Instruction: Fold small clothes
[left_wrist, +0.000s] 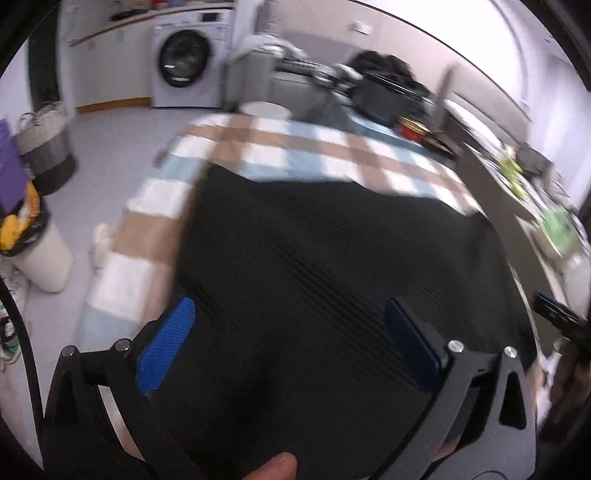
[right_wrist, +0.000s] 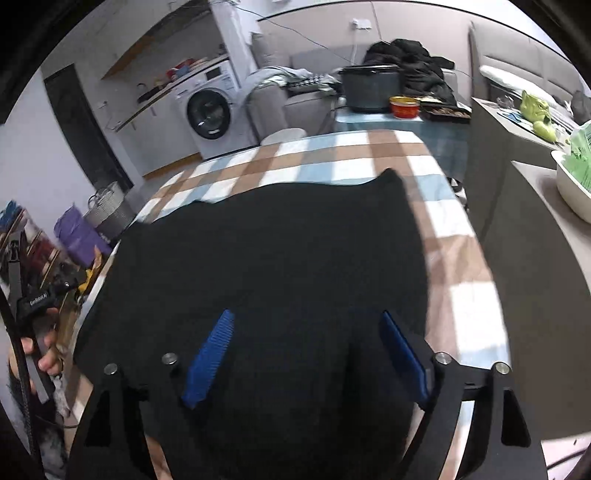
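A black ribbed garment lies spread flat on the checked tablecloth. The left gripper and right gripper hover over its near edge, jaws spread wide, blue pads clear of the fabric, nothing pinched.

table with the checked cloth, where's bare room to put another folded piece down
Free: the checked cloth beyond the black garment, up to the far edge, and the strip along the garment's right side. Crowded: the far teal surface with the dark pot, red bowl and tray.
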